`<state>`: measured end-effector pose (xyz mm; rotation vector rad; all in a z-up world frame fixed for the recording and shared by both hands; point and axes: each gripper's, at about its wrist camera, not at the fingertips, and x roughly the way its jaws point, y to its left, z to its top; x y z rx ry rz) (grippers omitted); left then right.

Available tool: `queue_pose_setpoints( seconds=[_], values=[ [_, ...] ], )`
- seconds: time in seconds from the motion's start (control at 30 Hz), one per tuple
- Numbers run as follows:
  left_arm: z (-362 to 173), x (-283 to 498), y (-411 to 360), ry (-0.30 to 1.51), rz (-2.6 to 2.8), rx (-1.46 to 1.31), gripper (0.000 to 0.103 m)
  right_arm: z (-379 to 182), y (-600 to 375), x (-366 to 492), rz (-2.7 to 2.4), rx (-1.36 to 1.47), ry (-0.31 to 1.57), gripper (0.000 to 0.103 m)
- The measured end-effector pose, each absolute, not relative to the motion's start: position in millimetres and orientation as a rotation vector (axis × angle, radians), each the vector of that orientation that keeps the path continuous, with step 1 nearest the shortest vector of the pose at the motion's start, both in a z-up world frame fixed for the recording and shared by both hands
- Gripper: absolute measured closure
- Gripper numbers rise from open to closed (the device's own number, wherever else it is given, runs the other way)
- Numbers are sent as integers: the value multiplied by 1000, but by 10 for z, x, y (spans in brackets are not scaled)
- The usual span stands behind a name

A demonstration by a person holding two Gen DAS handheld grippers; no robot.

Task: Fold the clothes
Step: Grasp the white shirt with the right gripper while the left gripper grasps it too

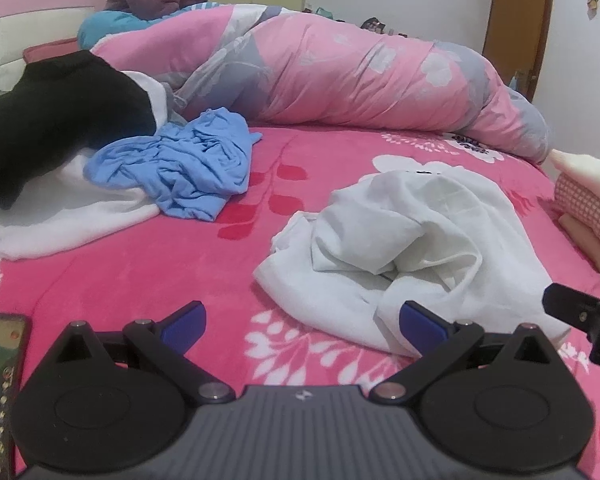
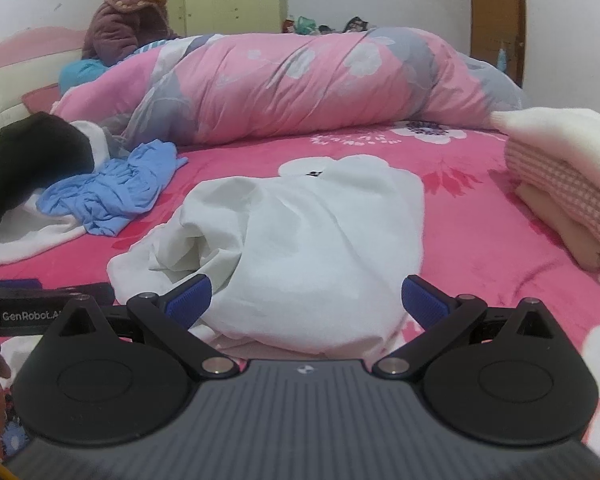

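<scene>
At frame centre, a crumpled white garment (image 2: 300,232) on the bed (image 2: 480,248).
Right hand-held gripper (image 2: 306,300) nearer, straddling its near edge; both grippers wide open, empty.

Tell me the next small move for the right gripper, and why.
Probably ease the right gripper down and close on the near edge of the white garment. Its jaws stand open and empty, the crumpled cloth lies between them, and the left gripper is open too, beside it.
</scene>
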<state>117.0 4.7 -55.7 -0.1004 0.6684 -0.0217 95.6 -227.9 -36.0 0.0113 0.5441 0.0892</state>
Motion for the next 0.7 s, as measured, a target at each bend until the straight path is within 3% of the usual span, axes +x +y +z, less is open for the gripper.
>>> queue_pose_setpoints(
  seconds=[0.4,0.57,0.6,0.67,0.7],
  values=[
    [-782,1631,159,631,-18,-63,4,-356,-1947,1634,281,-241,450,2],
    [-914,1898,129,671,-33,-54,30,-441,-1699,2165,350,-334,512,3],
    [-944,1938,111,680,-36,-52,34,-489,-1662,2270,347,-350,542,6],
    [-1004,2019,75,699,-42,-49,54,-575,-1644,2406,335,-359,597,25],
    [-1008,2022,59,699,-47,-46,59,-589,-1675,2436,327,-342,618,46]
  ],
)
